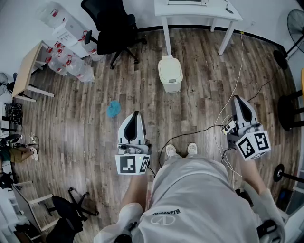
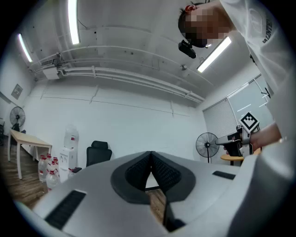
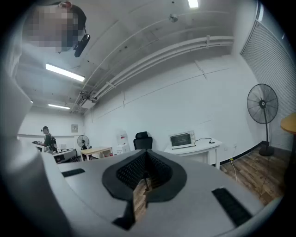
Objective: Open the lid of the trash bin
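The trash bin (image 1: pixel 171 85) is seen standing on the wooden floor (image 1: pixel 95 128) with its lid (image 1: pixel 170 68) down. It is just beside a leg of the white table (image 1: pixel 199 12) and well apart from both grippers. The left gripper (image 1: pixel 137 115) and the right gripper (image 1: pixel 239 100) are held close to the body, each with its jaws brought together on nothing. The task is judged not yet begun. A black cable (image 1: pixel 190 134) is laid across the floor near the shoes (image 1: pixel 170 151), so a foot could be caught on the approach. The bin looks light, and could be shoved or tipped if the lid's edge is pried unsteadied. The hinge side cannot be made out; possibly it is the far one.
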`<action>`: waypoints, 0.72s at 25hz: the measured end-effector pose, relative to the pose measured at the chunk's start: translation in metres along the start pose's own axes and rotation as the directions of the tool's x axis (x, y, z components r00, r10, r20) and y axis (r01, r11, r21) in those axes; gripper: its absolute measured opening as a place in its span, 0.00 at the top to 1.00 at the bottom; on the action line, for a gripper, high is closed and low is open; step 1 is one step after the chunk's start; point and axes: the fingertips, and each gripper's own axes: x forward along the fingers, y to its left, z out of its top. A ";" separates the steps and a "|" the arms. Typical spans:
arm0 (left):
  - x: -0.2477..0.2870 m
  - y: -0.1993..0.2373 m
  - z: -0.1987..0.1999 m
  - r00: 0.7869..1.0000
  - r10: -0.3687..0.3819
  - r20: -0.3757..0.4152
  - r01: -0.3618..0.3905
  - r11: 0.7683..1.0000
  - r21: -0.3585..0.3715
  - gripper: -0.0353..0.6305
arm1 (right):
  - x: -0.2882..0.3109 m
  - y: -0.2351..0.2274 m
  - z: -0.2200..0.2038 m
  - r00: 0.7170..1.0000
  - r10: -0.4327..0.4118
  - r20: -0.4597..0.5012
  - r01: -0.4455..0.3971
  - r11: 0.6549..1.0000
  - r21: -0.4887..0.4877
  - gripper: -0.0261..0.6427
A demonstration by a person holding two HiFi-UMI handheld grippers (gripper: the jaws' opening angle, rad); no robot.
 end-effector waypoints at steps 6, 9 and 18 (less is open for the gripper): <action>0.004 -0.005 -0.001 1.000 -0.006 -0.002 0.006 1.000 -0.005 0.94 | 0.001 -0.002 0.001 1.000 0.023 0.001 -0.023 0.999 0.030 0.94; 0.004 -0.001 0.000 1.000 -0.015 -0.003 0.015 1.000 -0.008 0.94 | 0.003 0.000 0.001 1.000 0.008 0.005 -0.009 0.999 0.043 0.94; -0.005 0.030 -0.003 1.000 -0.031 0.003 0.031 0.999 -0.017 0.94 | 0.023 0.031 -0.001 1.000 -0.001 0.013 0.001 1.000 0.031 0.94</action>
